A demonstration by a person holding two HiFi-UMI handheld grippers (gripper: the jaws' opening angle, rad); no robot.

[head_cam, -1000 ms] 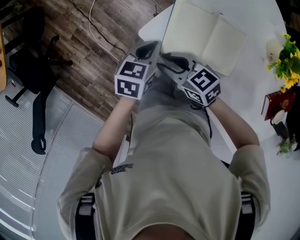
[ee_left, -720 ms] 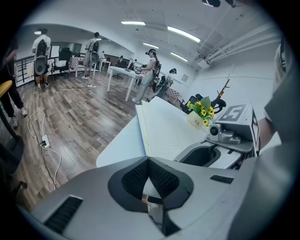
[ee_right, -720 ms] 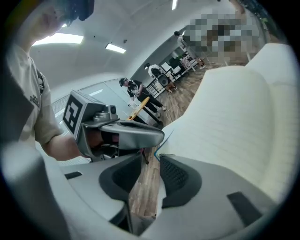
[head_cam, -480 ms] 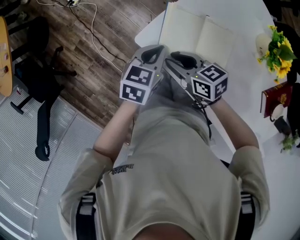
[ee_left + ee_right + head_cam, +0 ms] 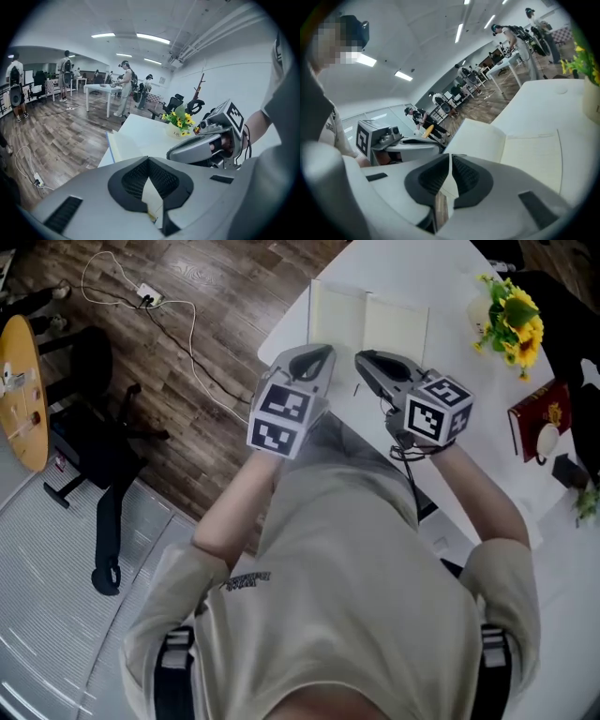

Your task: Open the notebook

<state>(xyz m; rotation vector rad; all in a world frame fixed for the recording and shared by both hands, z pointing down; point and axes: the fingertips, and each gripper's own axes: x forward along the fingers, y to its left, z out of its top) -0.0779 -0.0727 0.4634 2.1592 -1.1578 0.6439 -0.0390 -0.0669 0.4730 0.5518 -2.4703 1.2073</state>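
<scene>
The notebook (image 5: pixel 370 320) lies open and flat on the white table (image 5: pixel 422 268), cream pages up. It also shows in the left gripper view as the notebook (image 5: pixel 123 146) and in the right gripper view as the notebook (image 5: pixel 520 150). Both grippers hang side by side above the table's near edge, short of the book and touching nothing. My left gripper (image 5: pixel 319 351) has its jaws together and empty, as the left gripper (image 5: pixel 149 159) shows in its own view. My right gripper (image 5: pixel 361 357) is closing, and nothing lies between the jaws of the right gripper (image 5: pixel 450 157).
A vase of yellow flowers (image 5: pixel 506 310) and a red book (image 5: pixel 539 423) stand on the table to the right. Left of the table, on the wood floor, are a black office chair (image 5: pixel 94 456), a white cable (image 5: pixel 178 324) and a round wooden table (image 5: pixel 23 390). Other people work at tables further back.
Both grippers have lifted and drawn back from the open notebook toward the person's chest. The head view has shifted, so the notebook sits farther off and smaller.
</scene>
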